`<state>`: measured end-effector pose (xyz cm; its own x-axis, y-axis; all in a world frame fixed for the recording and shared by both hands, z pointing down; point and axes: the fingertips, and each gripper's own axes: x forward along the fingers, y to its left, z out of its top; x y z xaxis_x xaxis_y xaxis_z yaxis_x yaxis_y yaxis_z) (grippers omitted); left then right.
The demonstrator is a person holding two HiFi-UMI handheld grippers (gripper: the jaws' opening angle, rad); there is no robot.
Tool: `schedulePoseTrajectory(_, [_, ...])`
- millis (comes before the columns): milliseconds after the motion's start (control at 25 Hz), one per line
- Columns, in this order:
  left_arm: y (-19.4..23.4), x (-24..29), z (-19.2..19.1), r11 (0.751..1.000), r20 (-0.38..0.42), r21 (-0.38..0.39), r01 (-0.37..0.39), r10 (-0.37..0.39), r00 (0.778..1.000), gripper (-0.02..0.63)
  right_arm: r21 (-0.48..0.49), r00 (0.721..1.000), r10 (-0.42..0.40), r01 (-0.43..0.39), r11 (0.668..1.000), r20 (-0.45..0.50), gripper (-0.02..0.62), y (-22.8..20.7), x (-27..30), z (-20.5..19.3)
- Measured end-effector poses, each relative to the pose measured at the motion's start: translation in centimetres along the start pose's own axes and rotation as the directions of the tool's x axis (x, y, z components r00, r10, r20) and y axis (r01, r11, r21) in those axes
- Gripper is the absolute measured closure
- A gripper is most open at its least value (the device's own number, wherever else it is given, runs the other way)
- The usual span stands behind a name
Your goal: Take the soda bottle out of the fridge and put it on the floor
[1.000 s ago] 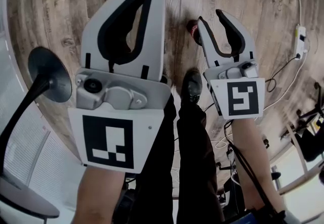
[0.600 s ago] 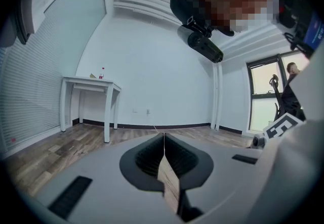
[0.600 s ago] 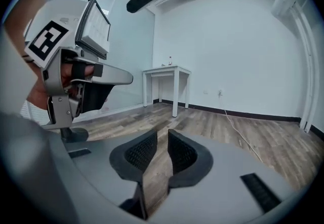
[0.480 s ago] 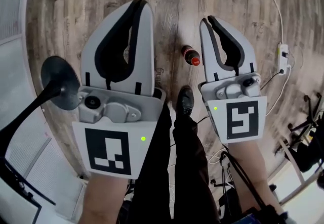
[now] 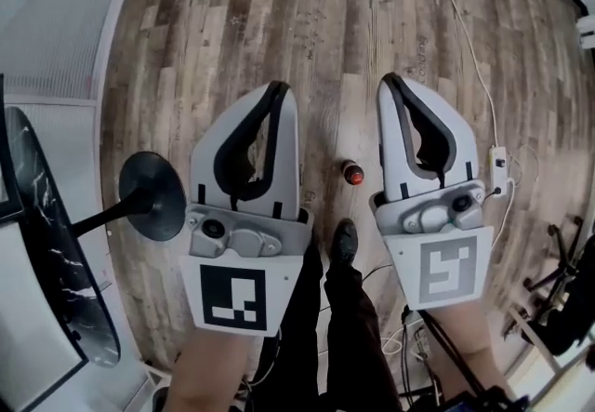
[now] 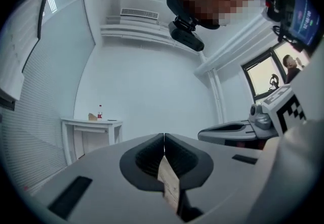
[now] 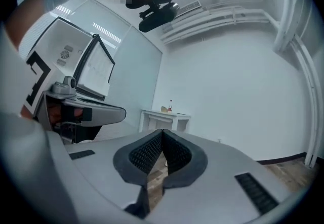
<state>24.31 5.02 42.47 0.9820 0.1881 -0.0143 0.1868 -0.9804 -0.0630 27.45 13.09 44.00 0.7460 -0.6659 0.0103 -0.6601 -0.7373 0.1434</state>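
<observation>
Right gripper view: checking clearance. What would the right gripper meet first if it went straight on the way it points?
Nothing close: the right gripper, just closed and empty, points across open room toward a small white table by the far wall, probably first, though depth is unclear.

- The soda bottle (image 5: 352, 174) stands on the floor (image 5: 307, 19), just in front of the person's shoe (image 5: 344, 241).
- A round stand foot (image 5: 153, 194) sits on the floor, well to the bottle's left.
- A plug strip (image 5: 498, 164) lies on the floor, off to its right.
- A little table (image 6: 91, 124) stands by the far wall, with a small bottle (image 6: 99, 112) on top.
</observation>
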Motion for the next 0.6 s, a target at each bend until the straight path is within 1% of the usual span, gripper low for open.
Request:
schedulePoseTrajectory(120, [0.8, -0.1, 4.9, 0.999, 0.028, 0.022, -0.025, 0.025, 0.999, 0.589, -0.020, 0.999, 0.008, -0.007, 1.000, 0.050, 0.581, -0.7, 0.5, 5.5])
schedulePoseTrajectory(240, [1.5, -0.5, 9.5, 0.998, 0.056, 0.031, -0.051, 0.050, 0.997, 0.589, -0.014, 0.997, 0.007, -0.006, 1.000, 0.080, 0.582, -1.0, 0.6, 10.5])
schedulePoseTrajectory(400, [2.0, -1.0, 15.6, 0.996, 0.097, 0.045, -0.076, 0.071, 0.993, 0.589, -0.014, 0.995, 0.026, -0.025, 1.000, 0.099, 0.581, -1.0, 0.4, 16.3])
schedulePoseTrajectory(600, [3.1, -1.9, 22.2, 0.992, 0.140, 0.053, -0.111, 0.102, 0.985, 0.589, -0.044, 0.987, 0.051, -0.045, 0.998, 0.151, 0.582, -0.8, 0.5, 23.7])
